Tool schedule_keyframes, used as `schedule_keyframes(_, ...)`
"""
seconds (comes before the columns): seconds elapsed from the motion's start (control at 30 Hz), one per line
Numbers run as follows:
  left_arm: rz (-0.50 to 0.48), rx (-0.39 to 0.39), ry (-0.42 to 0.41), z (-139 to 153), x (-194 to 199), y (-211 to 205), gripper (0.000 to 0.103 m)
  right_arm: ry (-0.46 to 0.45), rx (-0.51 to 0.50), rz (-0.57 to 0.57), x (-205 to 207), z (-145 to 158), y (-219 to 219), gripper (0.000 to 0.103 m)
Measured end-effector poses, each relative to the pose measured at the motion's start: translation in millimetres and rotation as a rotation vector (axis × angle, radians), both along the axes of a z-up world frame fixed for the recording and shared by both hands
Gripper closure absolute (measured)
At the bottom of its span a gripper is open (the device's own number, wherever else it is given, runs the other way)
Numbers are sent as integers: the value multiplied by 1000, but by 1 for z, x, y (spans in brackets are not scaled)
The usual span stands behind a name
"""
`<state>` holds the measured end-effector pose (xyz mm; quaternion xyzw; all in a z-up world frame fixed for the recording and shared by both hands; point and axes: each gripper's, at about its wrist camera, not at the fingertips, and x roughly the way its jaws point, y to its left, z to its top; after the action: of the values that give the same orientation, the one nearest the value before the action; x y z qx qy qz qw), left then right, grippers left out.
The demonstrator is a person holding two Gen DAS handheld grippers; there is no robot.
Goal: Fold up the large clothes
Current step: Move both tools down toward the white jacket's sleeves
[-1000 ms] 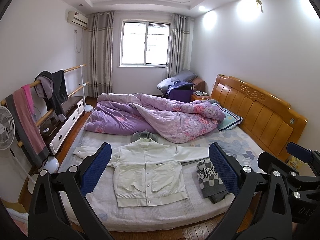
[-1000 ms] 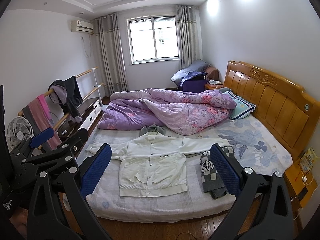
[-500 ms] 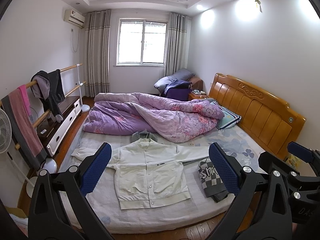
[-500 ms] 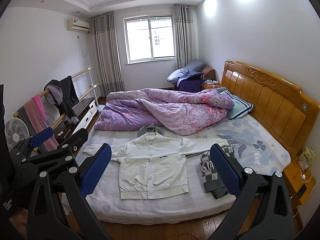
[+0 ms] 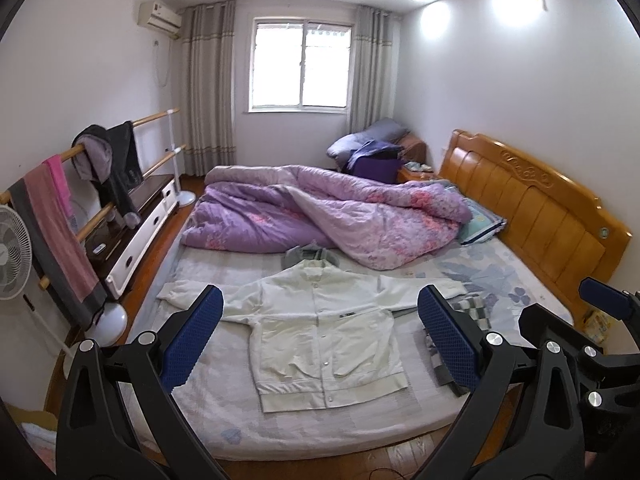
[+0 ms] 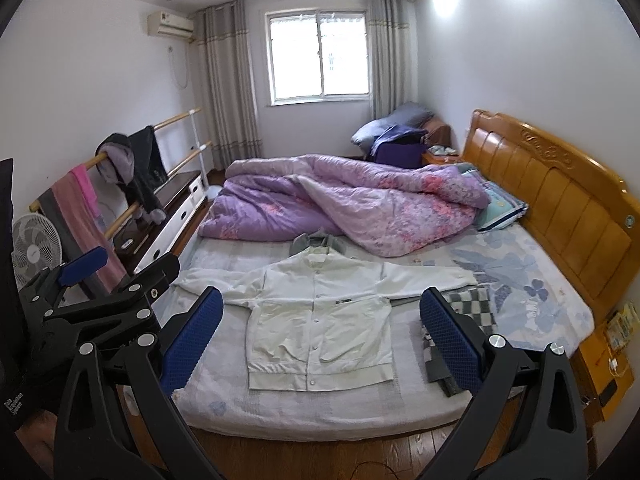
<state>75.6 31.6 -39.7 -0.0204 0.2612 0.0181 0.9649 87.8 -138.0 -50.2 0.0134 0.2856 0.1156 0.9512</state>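
Observation:
A white button-up jacket [image 5: 324, 332] [image 6: 320, 324] lies flat and face up on the bed, both sleeves spread out sideways. My left gripper [image 5: 320, 340] hangs open in front of the bed's near edge, well short of the jacket, with nothing between its blue pads. My right gripper [image 6: 324, 340] is likewise open and empty, held at about the same distance. The right gripper's body shows at the right edge of the left wrist view; the left gripper's body shows at the left of the right wrist view.
A folded checked garment [image 6: 468, 308] lies right of the jacket, a grey garment [image 6: 316, 242] behind its collar. A purple quilt [image 6: 344, 208] fills the far half of the bed. Wooden headboard [image 6: 560, 200] at right; clothes rail [image 5: 80, 184], fan [image 5: 12, 252] and low cabinet at left.
Both views have shifted a little: the bed and jacket sit slightly further and higher in frame, as both grippers drift back and up. Both stay open.

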Motion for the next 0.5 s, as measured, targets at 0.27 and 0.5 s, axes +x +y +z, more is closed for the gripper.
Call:
schedule_keyframes(0.27,106,-28,97,-32,73,27,5,73,-13,132,89,-31,17,8)
schedule_keyframes(0.5,197,-86,220,-69,188,53,5,179,-25,251,208,-66,48,8)
